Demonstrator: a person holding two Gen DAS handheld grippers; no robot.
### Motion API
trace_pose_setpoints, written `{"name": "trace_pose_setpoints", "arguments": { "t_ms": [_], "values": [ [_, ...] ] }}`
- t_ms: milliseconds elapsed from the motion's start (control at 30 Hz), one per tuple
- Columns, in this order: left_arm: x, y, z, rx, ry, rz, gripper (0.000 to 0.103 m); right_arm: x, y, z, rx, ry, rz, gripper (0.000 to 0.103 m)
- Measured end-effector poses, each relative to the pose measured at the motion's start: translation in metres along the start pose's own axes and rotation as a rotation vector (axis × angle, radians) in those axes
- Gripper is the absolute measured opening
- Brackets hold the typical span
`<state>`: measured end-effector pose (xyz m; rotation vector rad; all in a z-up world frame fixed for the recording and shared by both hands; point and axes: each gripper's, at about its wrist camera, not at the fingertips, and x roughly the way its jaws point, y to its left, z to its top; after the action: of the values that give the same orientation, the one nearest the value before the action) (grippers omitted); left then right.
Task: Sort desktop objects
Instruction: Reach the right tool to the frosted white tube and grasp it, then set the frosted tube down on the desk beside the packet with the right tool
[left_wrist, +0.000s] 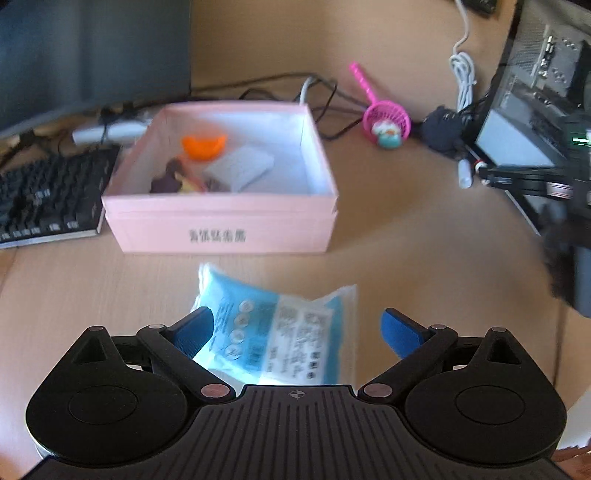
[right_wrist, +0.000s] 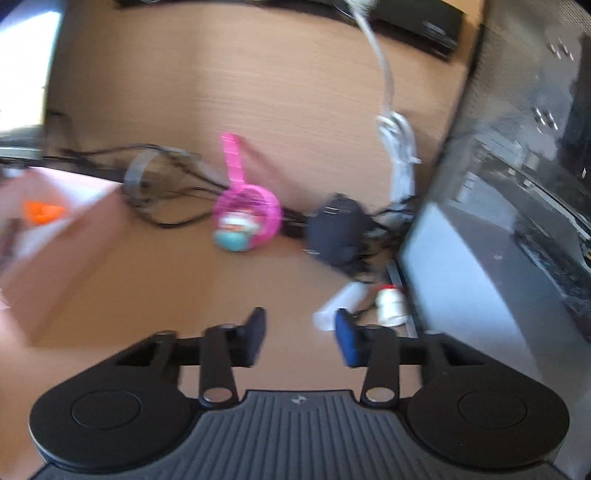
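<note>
Two grippers hang over the desk (left_wrist: 424, 229), each lined up on a loose item. The left gripper (left_wrist: 297, 328) has its jaws spread wide, and the blue packet (left_wrist: 280, 328) lies flat on the desk between the blue pads; the left pad looks to overlap the packet's edge, the right one stands clear of it, so nothing is gripped yet. Just beyond the packet sits the pink box (left_wrist: 221, 206), open-topped, toward the desk's left side beside the keyboard (left_wrist: 48, 195); it already holds an orange piece (left_wrist: 203, 146), a grey block (left_wrist: 240, 168) and some darker bits. The right gripper (right_wrist: 301, 338) has its jaws narrowed to a modest gap with only bare desk showing between them; it holds nothing. Just ahead of its right finger, near the desk's right edge by the computer case (right_wrist: 498, 221), lie a white tube (right_wrist: 341, 302) and a small white bottle (right_wrist: 389, 306). Further back a pink scoop (right_wrist: 247, 206) with a small toy (right_wrist: 231, 234) rests among the cables (right_wrist: 166, 184). The step in hand looks like the pick of the packet: the left jaws need to settle lower, close on it, then lift it over the box wall. The right jaws would need to reopen before taking the tube, judging by their gap
</note>
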<state>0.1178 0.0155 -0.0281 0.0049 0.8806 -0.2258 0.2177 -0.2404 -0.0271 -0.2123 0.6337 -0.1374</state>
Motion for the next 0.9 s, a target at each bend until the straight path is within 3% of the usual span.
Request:
{"name": "trace_pose_setpoints", "arguments": {
  "t_ms": [233,333,367,467,667,900],
  "values": [
    [-0.027,-0.001,0.002,-0.030,-0.048,0.079,0.101,0.079,-0.033,0.016,0.285,0.081,-0.060,0.029],
    [-0.031,0.006,-0.003,-0.043,-0.033,0.110,0.101,0.106,-0.033,0.018,0.286,0.120,-0.087,0.029],
    [-0.031,0.010,-0.006,-0.048,-0.025,0.118,0.101,0.112,-0.032,0.017,0.271,0.137,-0.100,0.025],
    [-0.029,0.020,-0.016,-0.063,0.001,0.135,0.101,0.113,-0.034,0.013,0.289,0.158,-0.094,0.022],
    [-0.012,0.031,-0.026,-0.075,0.045,0.110,0.101,0.055,-0.022,-0.004,0.257,0.148,0.123,0.021],
    [0.007,0.020,-0.030,-0.013,0.072,0.066,0.101,-0.043,0.008,-0.041,0.037,0.147,0.457,0.020]
  ]
}}
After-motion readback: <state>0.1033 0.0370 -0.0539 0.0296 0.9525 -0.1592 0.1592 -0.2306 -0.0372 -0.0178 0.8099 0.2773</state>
